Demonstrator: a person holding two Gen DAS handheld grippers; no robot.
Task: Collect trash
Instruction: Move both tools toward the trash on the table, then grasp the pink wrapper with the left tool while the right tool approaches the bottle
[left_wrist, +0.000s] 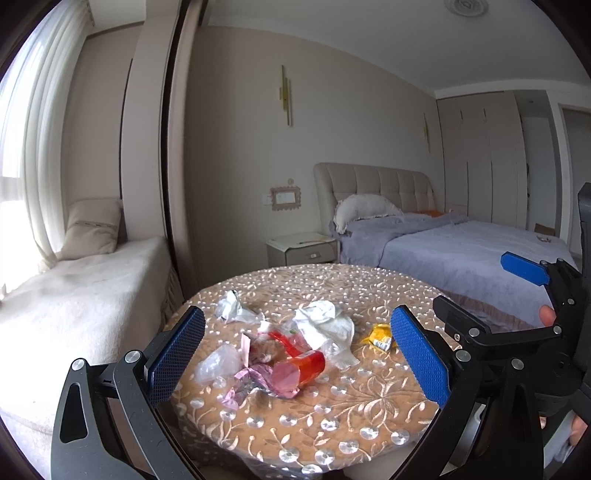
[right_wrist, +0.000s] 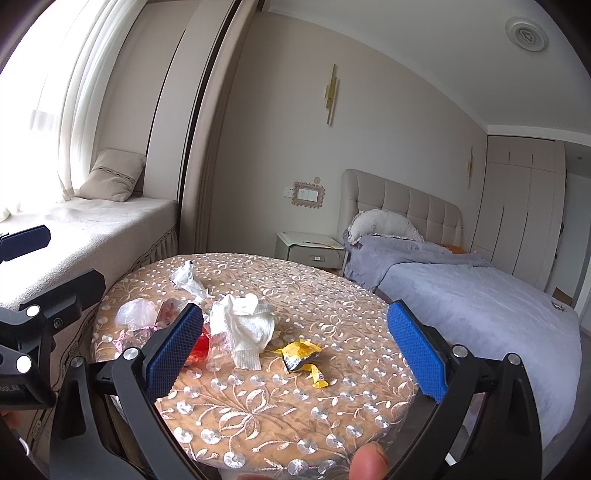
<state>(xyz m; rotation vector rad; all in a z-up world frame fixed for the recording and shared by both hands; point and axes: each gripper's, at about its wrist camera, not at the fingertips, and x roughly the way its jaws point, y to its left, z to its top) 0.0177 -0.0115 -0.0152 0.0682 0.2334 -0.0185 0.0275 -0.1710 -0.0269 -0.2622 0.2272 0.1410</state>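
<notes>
Trash is heaped mid-worktop (left_wrist: 332, 406): white tissue (left_wrist: 325, 325), red cup (left_wrist: 306, 365), yellow wrapper (right_wrist: 301, 356) just beside. Left gripper (left_wrist: 299, 362) and right gripper (right_wrist: 295, 347) are both held spread, nothing pinched. Risk: light scraps could be nudged off the edge, or the cup could roll.

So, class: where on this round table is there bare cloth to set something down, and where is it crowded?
Free: the table's near edge, below the yellow wrapper, and the far right side toward the bed. Crowded: the left-centre, around the white tissue and red cup.
</notes>
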